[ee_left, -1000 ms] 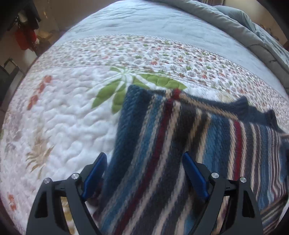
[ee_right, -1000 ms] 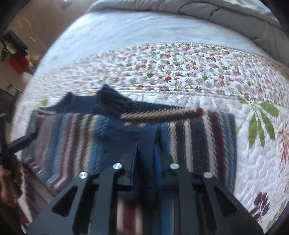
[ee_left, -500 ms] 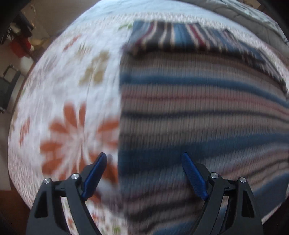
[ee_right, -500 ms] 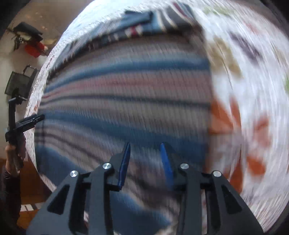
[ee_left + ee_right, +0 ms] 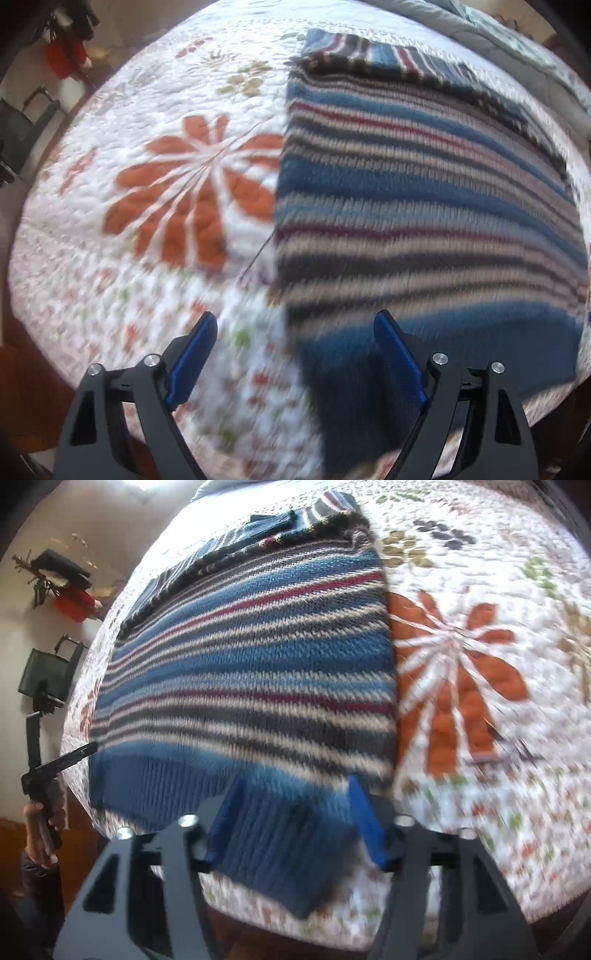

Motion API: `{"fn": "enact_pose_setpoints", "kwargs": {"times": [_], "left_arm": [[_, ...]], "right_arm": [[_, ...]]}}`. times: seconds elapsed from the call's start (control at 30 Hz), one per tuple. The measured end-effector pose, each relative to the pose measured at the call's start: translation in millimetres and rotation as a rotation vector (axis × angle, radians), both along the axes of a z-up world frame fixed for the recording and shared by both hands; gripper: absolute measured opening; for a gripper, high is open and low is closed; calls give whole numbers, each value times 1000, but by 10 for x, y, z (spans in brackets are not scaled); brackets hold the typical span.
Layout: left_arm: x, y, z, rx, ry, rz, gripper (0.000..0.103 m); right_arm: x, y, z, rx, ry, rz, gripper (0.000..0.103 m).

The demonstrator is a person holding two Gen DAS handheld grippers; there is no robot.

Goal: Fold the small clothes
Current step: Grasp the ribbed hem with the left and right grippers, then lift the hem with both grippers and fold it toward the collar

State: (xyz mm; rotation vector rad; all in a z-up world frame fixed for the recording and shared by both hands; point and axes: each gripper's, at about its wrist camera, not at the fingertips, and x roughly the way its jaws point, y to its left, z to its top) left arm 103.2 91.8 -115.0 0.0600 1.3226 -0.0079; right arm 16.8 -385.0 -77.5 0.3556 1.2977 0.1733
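Striped knit sweater (image 5: 424,206) flat on floral quilt (image 5: 166,206), plain blue hem (image 5: 266,812) nearest both grippers. Left gripper (image 5: 295,350): jaws wide apart, empty, straddling sweater's left hem corner. Right gripper (image 5: 291,819): jaws parted around hem near right edge, nothing pinched. Likely handling: soft, thick, limp, moderately heavy knit; non-slippery. Best hold: two hem corners, pinching both layers.

Blue, cream, grey and red striped sweater (image 5: 424,192) on a white quilt (image 5: 129,266) with orange flowers.
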Motion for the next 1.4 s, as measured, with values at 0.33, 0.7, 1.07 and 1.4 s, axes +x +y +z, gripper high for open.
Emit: {"fn": "enact_pose_setpoints", "kwargs": {"times": [0.33,0.7,1.07,1.4], "left_arm": [[-585,36,-120,-113,59,-5,86],[-397,-151,-209,-349,134,31,15],[-145,-60,306,-402,-27,21,12],[782,-150,233,-417,-90,71,13]], "right_arm": [[-464,-39,-278,127,102,-43,60],[-397,-31,-393,242,114,-55,10],[-15,-219,243,299,-57,-35,9],[998,-452,250,285,-65,-94,9]]}}
